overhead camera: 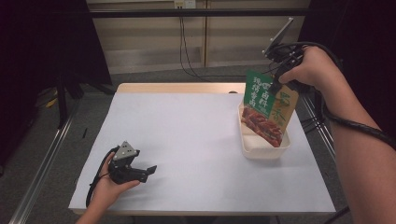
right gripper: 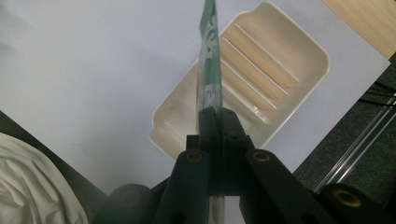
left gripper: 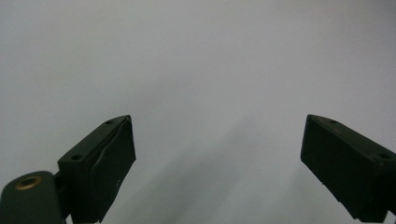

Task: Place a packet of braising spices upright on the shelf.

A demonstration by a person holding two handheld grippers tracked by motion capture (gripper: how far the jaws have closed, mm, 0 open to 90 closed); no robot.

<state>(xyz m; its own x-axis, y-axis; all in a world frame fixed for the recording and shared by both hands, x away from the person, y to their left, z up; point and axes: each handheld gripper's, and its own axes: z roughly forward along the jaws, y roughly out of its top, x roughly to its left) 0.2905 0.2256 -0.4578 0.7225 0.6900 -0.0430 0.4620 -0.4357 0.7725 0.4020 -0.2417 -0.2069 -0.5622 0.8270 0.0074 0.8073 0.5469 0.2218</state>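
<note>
Now R gripper [right gripper: 218, 122] w/ packet [overhead camera: 269, 108] above tray [overhead camera: 263, 150]

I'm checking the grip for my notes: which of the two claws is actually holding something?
The right claw, raised over the cream plastic tray, is shut on the top edge of the green food packet. The left claw rests open on the white table sheet.

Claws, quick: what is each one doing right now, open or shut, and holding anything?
Left claw: open, holding nothing, low over the white table.
Right claw: shut on the packet, holding it over the tray.
</note>
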